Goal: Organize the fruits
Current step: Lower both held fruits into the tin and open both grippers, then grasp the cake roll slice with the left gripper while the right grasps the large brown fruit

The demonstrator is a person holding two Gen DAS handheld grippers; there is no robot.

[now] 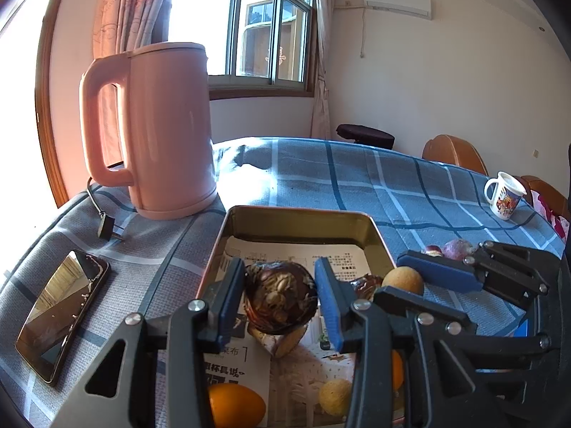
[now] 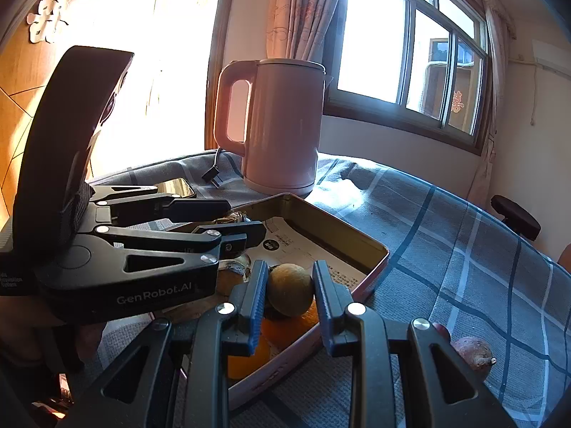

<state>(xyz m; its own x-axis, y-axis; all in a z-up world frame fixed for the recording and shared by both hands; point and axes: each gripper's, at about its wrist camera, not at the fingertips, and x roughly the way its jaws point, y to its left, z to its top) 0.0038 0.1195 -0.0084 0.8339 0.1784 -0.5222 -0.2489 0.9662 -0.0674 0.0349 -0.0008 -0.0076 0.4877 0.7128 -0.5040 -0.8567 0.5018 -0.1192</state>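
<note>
Nearest, the left gripper has its jaws clamped on a dark brown fruit over the tin tray, and the right gripper, marked "GenRobot.AI", has its jaws clamped on a small tan fruit above the tray's near right edge. The tray holds printed paper, oranges and pale round fruits. Farther right, the checked surface lies open beyond a purple fruit; the pink kettle blocks the far left.

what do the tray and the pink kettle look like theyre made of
Tray: likely thin metal, with a glossy gold-toned inside wall, rolled rim and pinkish outside.
Kettle: probably plastic with a smooth satin finish, showing soft broad highlights and a moulded one-piece handle; a metal liner cannot be ruled out.
</note>
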